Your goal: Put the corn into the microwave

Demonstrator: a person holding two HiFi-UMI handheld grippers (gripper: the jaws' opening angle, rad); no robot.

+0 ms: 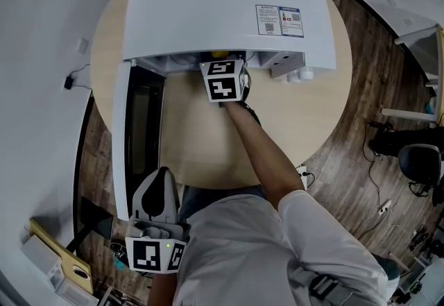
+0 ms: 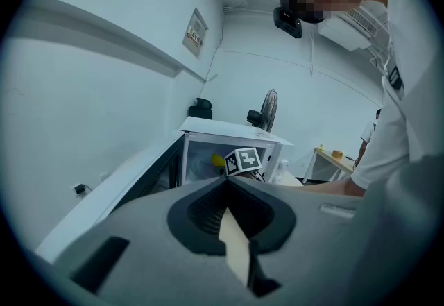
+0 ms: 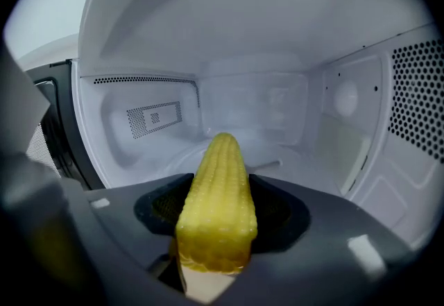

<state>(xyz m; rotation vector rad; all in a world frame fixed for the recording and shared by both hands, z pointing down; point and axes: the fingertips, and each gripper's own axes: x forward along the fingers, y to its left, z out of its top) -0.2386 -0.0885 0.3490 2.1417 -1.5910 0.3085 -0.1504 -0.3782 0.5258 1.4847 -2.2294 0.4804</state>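
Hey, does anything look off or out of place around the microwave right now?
Nothing stands out. The microwave sits on the round table with its door swung open, its inside shows no spill, and the right claw holds the corn, tip pointing in. The left claw is shut and empty.

A microwave stands at the far side of the bench, its door open leftward. The right tool reaches into the cavity with the corn between its jaws. The left tool hangs before the door's outer end.

head view: down on microwave | left gripper view: faces it, far | right gripper view — inside it
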